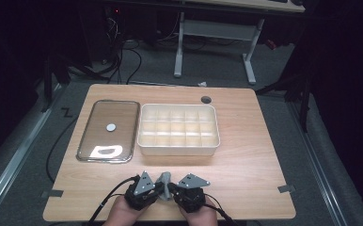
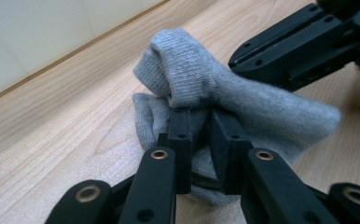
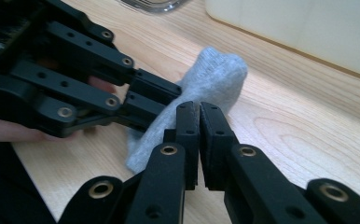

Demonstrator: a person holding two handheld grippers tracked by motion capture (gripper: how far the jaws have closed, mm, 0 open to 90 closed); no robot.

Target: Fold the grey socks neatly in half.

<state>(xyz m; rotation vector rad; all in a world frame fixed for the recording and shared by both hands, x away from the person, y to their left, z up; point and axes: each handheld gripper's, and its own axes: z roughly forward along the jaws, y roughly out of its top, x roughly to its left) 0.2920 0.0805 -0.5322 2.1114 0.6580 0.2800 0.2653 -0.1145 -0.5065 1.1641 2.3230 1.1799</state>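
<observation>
Lying bunched on the near edge of the wooden table, a small grey sock sits between the two grippers, right in front of the person's hands. From the left gripper view the sock looks folded over on itself, with a rounded ribbed hump on top and a flatter layer spread on the wood beneath.

The left gripper has its jaws drawn narrow with sock fabric pinched between them. The right gripper has its jaws pressed nearly together; the grey sock lies just beyond and beside their tips, and whether any cloth is caught between them cannot be told. In that same view the other gripper comes in from the left, its tips on the sock.

In the high view the left gripper and right gripper meet tip to tip at the sock, each topped by a grey three-cornered plate, with cables trailing toward the bottom edge.

Farther back on the table stands a white divided box, its compartments in rows. Just beside it on the left lies a clear lid with a metal-looking rim and a small round white spot at its middle. A dark round hole sits in the tabletop behind the box.
</observation>
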